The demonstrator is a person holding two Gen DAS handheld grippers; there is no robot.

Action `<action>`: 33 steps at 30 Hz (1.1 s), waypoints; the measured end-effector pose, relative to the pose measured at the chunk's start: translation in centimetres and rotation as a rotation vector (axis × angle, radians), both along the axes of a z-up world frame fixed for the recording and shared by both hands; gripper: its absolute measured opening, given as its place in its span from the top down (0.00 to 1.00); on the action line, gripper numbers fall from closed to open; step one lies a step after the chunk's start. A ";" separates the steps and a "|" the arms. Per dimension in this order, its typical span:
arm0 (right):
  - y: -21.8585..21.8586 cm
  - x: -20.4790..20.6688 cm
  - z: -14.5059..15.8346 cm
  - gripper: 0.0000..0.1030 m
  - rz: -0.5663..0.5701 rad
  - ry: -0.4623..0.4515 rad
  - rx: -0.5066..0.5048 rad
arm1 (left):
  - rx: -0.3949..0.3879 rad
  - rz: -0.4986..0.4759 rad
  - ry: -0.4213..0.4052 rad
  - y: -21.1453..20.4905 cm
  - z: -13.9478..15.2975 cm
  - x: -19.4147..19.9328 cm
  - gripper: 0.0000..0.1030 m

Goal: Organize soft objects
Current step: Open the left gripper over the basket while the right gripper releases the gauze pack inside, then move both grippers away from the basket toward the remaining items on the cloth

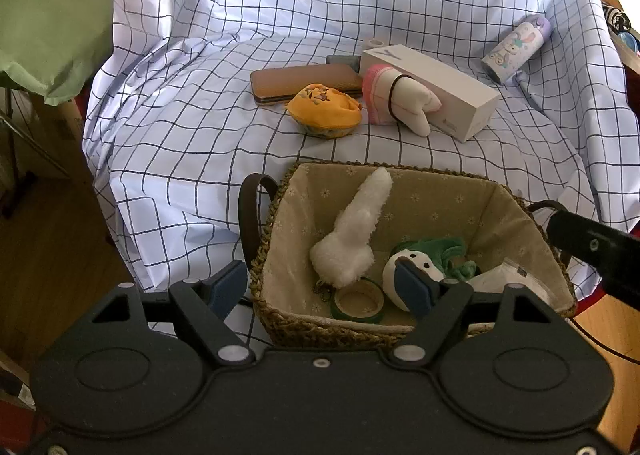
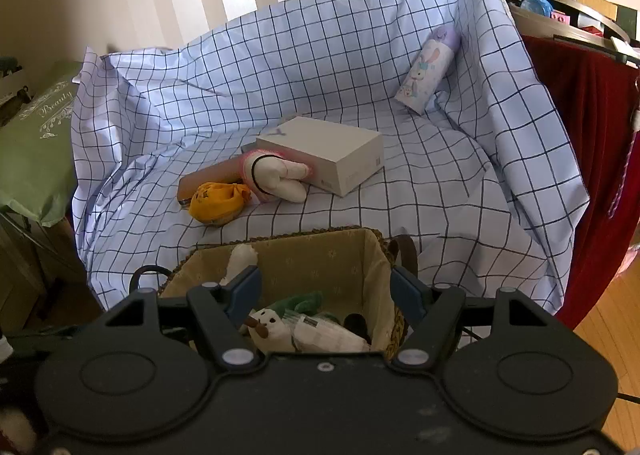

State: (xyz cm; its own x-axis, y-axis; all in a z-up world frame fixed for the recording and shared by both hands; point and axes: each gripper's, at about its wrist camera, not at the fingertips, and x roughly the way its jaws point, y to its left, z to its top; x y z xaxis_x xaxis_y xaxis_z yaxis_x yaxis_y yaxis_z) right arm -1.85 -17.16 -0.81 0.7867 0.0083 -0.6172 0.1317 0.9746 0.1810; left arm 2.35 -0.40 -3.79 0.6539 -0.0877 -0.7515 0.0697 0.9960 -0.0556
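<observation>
A woven basket [image 1: 472, 211] with flowered lining stands at the near edge of the checked cloth. In it lie a white fluffy plush [image 1: 352, 231], a green-and-white snowman plush [image 1: 424, 261], a tape roll [image 1: 358, 301] and a white packet [image 1: 508, 279]. My left gripper [image 1: 320, 289] is open and holds nothing; it straddles the basket's left wall. My right gripper [image 2: 326, 291] hangs open over the basket [image 2: 288, 237], above the snowman plush [image 2: 270, 325], with nothing between its pads. A yellow pouch [image 1: 324, 109] and a tooth plush [image 1: 396, 99] lie on the cloth beyond.
Behind the plush toys lie a white box [image 1: 436, 89], a brown case [image 1: 304, 83] and a rabbit-print bottle [image 1: 516, 49]. The cloth rises in folds at the back and sides. A green bag [image 1: 52, 27] sits left and red fabric [image 2: 592, 135] hangs right.
</observation>
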 end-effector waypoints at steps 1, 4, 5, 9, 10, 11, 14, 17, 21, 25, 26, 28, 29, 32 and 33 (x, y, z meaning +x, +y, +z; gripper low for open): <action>0.0 0.0 0.0 0.31 0.000 0.001 0.000 | 0.001 -0.001 0.000 0.0 0.0 0.0 0.26; 0.0 0.0 -0.1 0.31 0.000 0.005 0.003 | 0.001 0.000 0.000 0.0 0.0 0.0 0.26; -0.1 0.1 -0.2 0.31 0.000 0.007 0.005 | 0.001 0.001 0.000 -0.1 0.0 0.0 0.26; -0.1 0.1 -0.3 0.31 -0.003 0.014 0.011 | 0.001 0.000 0.000 -0.1 0.0 0.0 0.25; -0.1 0.1 -0.4 0.31 -0.004 0.016 0.013 | 0.002 0.000 0.000 -0.1 0.0 -0.1 0.25; -0.1 0.1 -0.4 0.31 -0.004 0.017 0.014 | 0.002 0.000 0.000 -0.1 0.0 -0.1 0.25; -0.1 0.2 -0.5 0.30 -0.004 0.022 0.016 | 0.002 0.001 0.001 -0.1 0.0 -0.1 0.25; -0.2 0.4 -0.6 0.30 -0.002 0.027 0.021 | 0.002 0.003 0.001 -0.2 0.0 -0.1 0.25; -0.3 0.6 -0.6 0.30 -0.010 0.026 0.012 | 0.002 0.002 -0.001 0.0 0.0 -0.1 0.25; -0.3 0.8 -0.6 0.29 -0.020 0.024 0.001 | 0.004 -0.001 0.000 0.2 0.0 0.0 0.25; -0.4 0.9 -0.6 0.29 -0.022 0.025 0.000 | 0.005 -0.001 0.000 0.2 0.0 0.0 0.25; -0.6 1.2 -0.7 0.29 -0.027 0.028 0.000 | 0.010 -0.006 0.001 0.2 0.0 0.1 0.25; -0.6 1.3 -0.7 0.29 -0.031 0.030 0.001 | 0.012 -0.008 0.002 0.2 0.0 0.2 0.25; -0.9 1.7 -0.7 0.28 -0.038 0.038 0.009 | 0.016 -0.013 0.005 0.2 0.0 0.4 0.25; -1.1 1.9 -0.7 0.28 -0.040 0.042 0.015 | 0.018 -0.014 0.006 0.0 0.0 0.5 0.25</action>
State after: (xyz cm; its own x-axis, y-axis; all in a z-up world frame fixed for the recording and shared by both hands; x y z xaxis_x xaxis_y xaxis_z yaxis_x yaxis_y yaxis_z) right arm 0.02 -18.21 -1.55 0.7601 -0.0133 -0.6497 0.1782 0.9657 0.1887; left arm 2.89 -0.35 -3.79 0.6483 -0.0833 -0.7568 0.0831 0.9958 -0.0384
